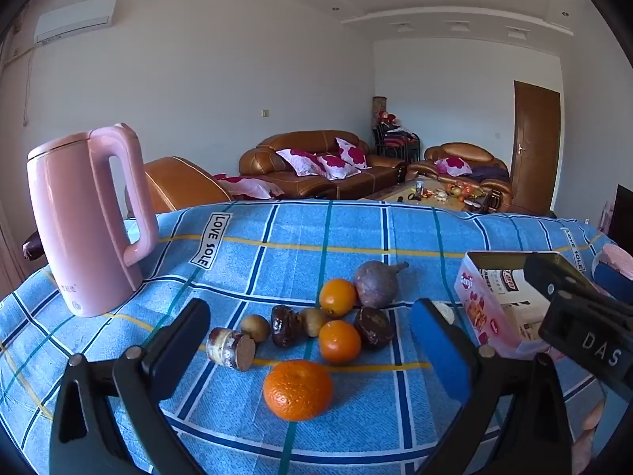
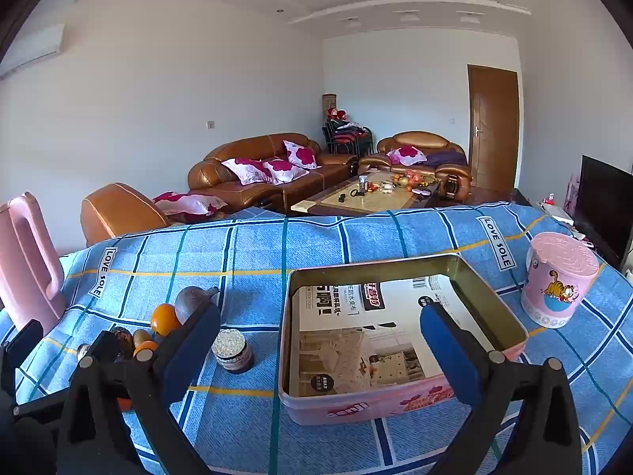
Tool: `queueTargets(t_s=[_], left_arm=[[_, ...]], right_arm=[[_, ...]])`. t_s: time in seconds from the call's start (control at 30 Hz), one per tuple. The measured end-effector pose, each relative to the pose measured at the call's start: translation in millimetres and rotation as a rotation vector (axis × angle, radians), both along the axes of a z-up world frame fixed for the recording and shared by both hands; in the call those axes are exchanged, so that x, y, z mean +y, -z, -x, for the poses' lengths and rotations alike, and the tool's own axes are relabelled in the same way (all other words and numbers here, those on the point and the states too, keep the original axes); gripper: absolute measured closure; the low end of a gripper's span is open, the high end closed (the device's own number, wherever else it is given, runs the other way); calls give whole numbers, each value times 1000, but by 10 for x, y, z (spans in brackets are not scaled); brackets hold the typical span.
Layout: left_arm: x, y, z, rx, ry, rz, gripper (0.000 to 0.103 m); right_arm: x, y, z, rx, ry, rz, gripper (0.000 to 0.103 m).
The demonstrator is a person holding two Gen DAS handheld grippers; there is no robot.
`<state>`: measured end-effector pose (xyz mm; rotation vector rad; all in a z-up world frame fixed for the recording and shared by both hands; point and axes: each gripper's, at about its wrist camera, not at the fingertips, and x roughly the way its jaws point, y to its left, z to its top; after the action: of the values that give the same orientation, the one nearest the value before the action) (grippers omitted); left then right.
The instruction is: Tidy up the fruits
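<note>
A pile of fruit lies on the blue checked cloth: a large orange nearest, two small oranges, dark dates, small brown fruits, a purple passion fruit. My left gripper is open and empty, its jaws standing wide on either side of the pile. A pink open tin box lined with printed paper stands to the right. My right gripper is open and empty, above the box's near side. The fruit pile also shows in the right wrist view.
A pink kettle stands at the left. A cut roll snack lies left of the pile. A small round jar sits between fruit and box. A pink lidded cup stands at the right. The table edge is beyond.
</note>
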<state>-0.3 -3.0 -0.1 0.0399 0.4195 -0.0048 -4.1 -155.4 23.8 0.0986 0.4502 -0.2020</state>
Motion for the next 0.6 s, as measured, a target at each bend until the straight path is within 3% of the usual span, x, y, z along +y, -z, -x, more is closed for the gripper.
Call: queueTargets(t_s=[0.2,0.3,0.6], left_arm=[[-64,35,159,-24,25,12,0],[25,12,32,10,50,46,0],[11,-4,75,10,54,57,0]], right_arm=[[0,2,-3,0,0,4,1],[5,-2,2,-2,1,4,1],[-11,8,0,-1,2,-2,1]])
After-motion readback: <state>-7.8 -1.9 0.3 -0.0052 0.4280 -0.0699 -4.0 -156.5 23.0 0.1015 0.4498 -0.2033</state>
